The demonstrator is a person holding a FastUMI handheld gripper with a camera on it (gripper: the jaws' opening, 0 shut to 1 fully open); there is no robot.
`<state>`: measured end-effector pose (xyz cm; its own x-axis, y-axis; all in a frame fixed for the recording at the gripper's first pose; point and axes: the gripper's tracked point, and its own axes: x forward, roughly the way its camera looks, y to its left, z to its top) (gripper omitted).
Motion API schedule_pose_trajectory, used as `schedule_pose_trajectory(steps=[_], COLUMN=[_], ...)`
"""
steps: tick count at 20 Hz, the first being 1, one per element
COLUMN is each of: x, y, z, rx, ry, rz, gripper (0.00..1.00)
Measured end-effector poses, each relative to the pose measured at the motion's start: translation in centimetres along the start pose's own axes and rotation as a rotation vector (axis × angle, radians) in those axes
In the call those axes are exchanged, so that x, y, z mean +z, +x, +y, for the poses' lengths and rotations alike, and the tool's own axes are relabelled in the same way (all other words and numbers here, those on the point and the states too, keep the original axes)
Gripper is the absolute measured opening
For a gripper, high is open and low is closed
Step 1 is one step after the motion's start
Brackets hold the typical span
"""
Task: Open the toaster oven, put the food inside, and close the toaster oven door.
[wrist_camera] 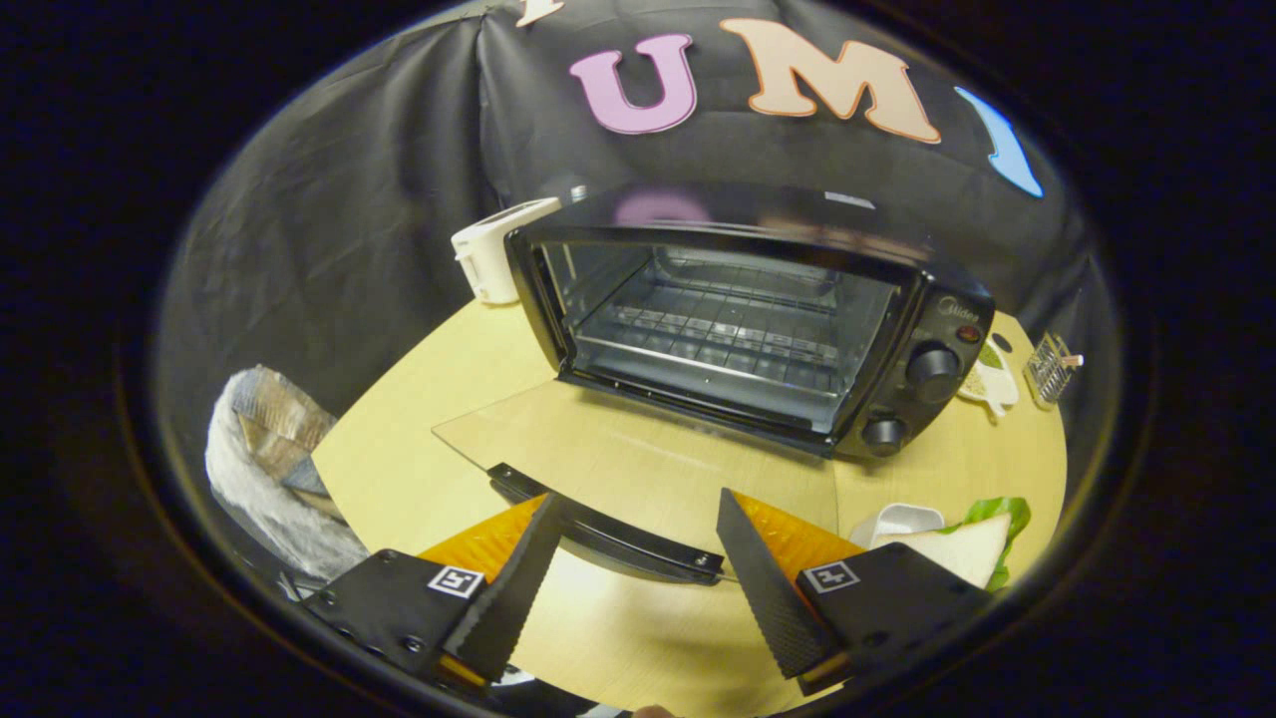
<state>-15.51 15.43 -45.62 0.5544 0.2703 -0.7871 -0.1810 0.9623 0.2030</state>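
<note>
Toaster oven (pixel 738 329) stands at the back of the pale wooden surface (pixel 419 399), its glass door (pixel 618 459) already swung fully down and lying flat toward the claw (pixel 633 588), so the wire rack (pixel 713 334) inside is bare and open to view. The claw hangs just short of the door's outer edge, fingers spread wide with nothing between them; the door's dark handle (pixel 608 534) runs crosswise in the gap between the two fingertips, and I cannot tell whether either finger touches it.

Opening looks done, and the food is not yet inside. The sandwich (pixel 962 548), white bread on a green lettuce leaf, sits off the door's right corner, beside the right finger and nearer the claw than the oven's two knobs (pixel 932 371). A small white dish (pixel 897 519) lies just to the oven side of the bread, touching or nearly so.

So the coming move, as I judge it, turns on a sideways shift: the food lies to the right of the claw, not ahead, while the oven mouth lies straight beyond the door. The bread's long edge appears to run slantwise away from the door corner, so the fingers would likely need to turn to close across its thin side. The lowered door stands between sandwich and rack, so the load would have to pass above the glass.
</note>
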Motion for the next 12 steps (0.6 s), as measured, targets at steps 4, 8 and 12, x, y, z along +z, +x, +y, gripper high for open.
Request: schedule_pose_trajectory(steps=[4,8,12], x=[-2.1,-3.8,-3.4], y=[0.9,1.7,1.0], z=[0.2,0.1,-0.3], rx=[0.007,0.024,0.044], ry=[-0.004,0.016,0.048], rz=[0.033,0.062,0.029], gripper=[1.0,1.0,0.98])
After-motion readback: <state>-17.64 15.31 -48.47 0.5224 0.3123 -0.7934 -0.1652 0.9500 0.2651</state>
